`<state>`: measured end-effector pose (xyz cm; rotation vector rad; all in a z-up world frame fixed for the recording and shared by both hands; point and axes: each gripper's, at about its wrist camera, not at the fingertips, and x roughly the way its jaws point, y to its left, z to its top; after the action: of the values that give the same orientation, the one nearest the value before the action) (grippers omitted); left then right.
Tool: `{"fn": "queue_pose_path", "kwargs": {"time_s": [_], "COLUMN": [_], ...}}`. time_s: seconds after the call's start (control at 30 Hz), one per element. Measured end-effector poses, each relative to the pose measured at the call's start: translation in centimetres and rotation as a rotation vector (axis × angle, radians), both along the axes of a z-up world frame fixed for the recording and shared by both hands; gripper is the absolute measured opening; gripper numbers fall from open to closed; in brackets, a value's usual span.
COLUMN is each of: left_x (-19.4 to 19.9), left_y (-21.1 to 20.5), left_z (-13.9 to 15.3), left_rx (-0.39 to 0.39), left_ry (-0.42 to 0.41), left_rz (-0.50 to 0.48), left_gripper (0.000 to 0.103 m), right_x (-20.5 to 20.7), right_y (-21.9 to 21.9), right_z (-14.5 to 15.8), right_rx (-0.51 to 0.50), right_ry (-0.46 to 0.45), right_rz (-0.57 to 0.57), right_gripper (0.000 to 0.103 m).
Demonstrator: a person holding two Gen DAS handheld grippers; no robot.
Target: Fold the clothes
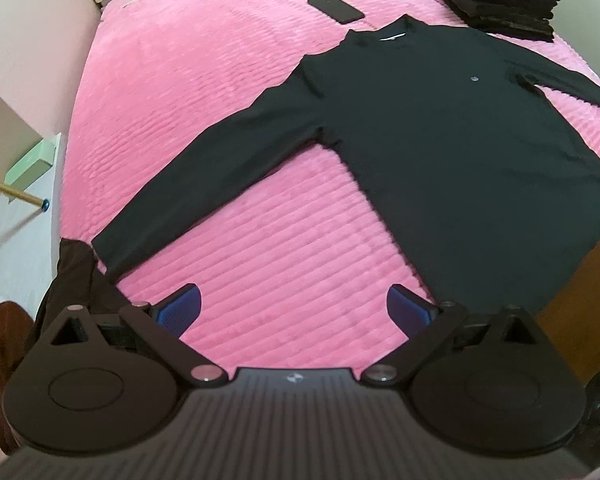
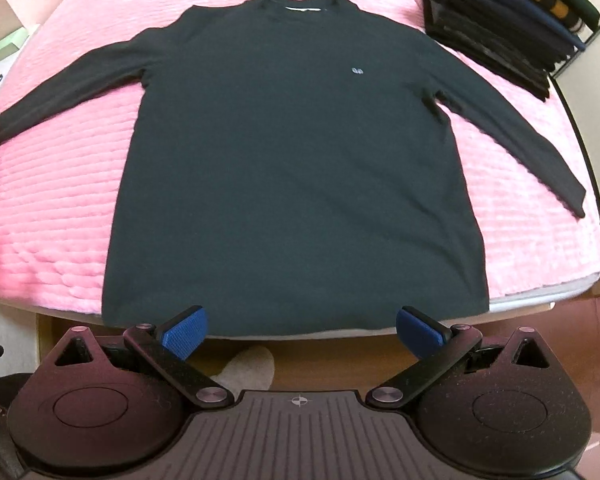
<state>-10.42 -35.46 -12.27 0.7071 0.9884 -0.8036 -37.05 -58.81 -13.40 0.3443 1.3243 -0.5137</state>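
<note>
1. Right wrist view: a dark long-sleeved shirt [image 2: 296, 160] lies flat, sleeves spread, on the pink bedspread [image 2: 60, 200], ready for folding.
2. Right gripper [image 2: 302, 330] hovers near its hem, jaws apart, empty.
3. Left gripper [image 1: 294, 314], jaws apart, hovers near the left sleeve.

A bed [image 2: 40, 208] under a ribbed pink cover [image 1: 180, 92] fills the room, pale wall [image 1: 16, 20] at left, wooden floor [image 1: 580, 312] near right
</note>
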Motion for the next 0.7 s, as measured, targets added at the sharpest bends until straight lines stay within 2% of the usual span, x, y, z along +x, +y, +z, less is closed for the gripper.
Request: {"fn": "queue_pose_path", "kwargs": {"time_s": [0.43,0.7], "left_x": [-1.7,-3.4], "left_y": [-1.5,-4.3], "left_z": [-0.4,-0.5], "left_rx": [0.0,-0.01], "left_ry": [0.011,0.022], "left_rz": [-0.001,-0.036], "left_gripper": [0.098,0.098], "right_x": [-2.2,-3.7], "right_y": [-1.4,-2.8], "right_z": [0.1,0.4], "right_rx": [-0.003,-0.011], "right_ry": [0.01,0.005], "right_rz": [-0.023,-0.039], "right_gripper": [0.103,0.103]}}
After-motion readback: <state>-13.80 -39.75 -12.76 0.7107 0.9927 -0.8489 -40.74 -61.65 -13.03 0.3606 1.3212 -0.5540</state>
